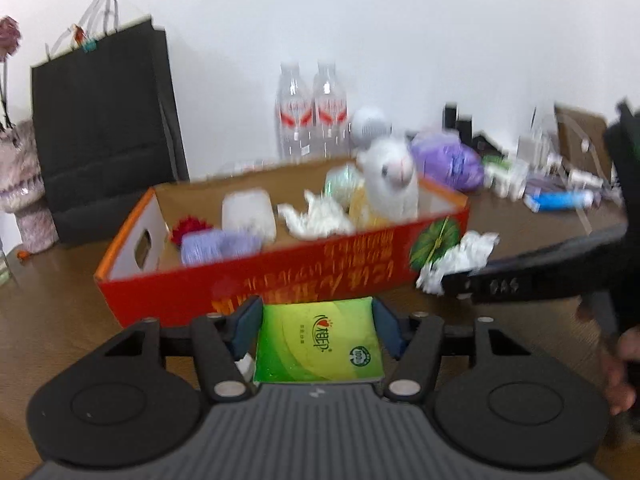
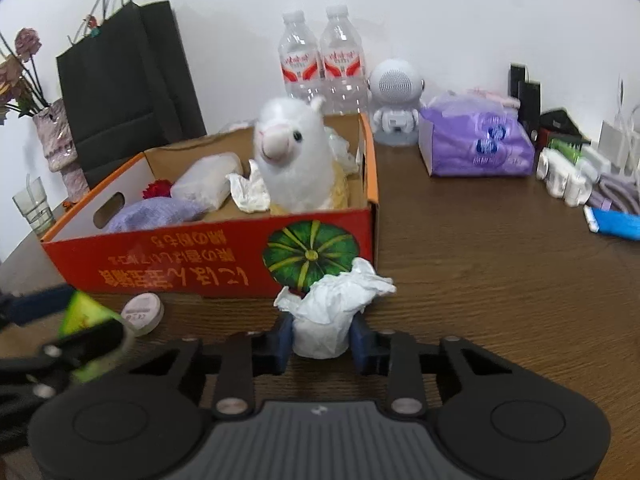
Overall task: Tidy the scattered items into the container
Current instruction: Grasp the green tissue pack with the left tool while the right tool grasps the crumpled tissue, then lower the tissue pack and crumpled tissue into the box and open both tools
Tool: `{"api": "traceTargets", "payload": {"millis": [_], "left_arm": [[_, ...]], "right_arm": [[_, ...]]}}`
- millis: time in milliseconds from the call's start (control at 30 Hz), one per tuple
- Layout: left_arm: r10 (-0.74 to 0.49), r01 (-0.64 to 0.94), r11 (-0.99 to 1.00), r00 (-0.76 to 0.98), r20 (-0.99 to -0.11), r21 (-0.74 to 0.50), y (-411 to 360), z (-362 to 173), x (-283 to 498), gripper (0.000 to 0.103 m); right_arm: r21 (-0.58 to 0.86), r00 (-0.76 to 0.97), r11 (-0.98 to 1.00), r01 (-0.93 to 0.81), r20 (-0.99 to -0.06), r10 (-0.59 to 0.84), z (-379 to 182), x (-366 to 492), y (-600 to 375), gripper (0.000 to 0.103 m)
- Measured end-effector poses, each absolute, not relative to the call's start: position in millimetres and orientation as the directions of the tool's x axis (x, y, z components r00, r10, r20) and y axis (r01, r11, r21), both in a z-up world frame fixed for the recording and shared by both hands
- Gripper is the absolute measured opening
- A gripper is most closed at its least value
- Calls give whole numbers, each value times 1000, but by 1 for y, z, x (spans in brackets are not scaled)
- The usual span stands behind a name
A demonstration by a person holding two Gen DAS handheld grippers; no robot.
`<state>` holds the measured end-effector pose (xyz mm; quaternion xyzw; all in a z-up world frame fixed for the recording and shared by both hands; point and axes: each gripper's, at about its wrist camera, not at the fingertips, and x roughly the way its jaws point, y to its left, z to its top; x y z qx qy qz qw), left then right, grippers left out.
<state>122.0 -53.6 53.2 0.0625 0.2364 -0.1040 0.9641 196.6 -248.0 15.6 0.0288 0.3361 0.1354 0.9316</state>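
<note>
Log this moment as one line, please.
left gripper: around green tissue pack, contact unclear | right gripper: shut on crumpled tissue | box: partly filled | both items outside box

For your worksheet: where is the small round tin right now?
Right wrist view, lower left: the round tin lies on the table, just before the red box.

Two low wrist views, close over the table [image 2: 500, 280] — both facing the same red box [image 1: 280, 276]
</note>
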Motion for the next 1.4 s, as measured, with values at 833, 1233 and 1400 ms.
{"api": "traceTargets", "payload": {"millis": [833,1233,1400], "left_arm": [[-40,11,998,819,-573,-54,11,124,296,62],[-165,97,986,700,-694,-137,-8,72,344,62],[-234,144,972,675,-700,-186,-12,66,342,82]], "right_arm": [[155,640,882,-445,-634,434,133,299,-154,28],[197,504,929,-314,-795,339,87,424,-150,29],[228,464,925,-305,-812,353,72,439,-148,34]]}}
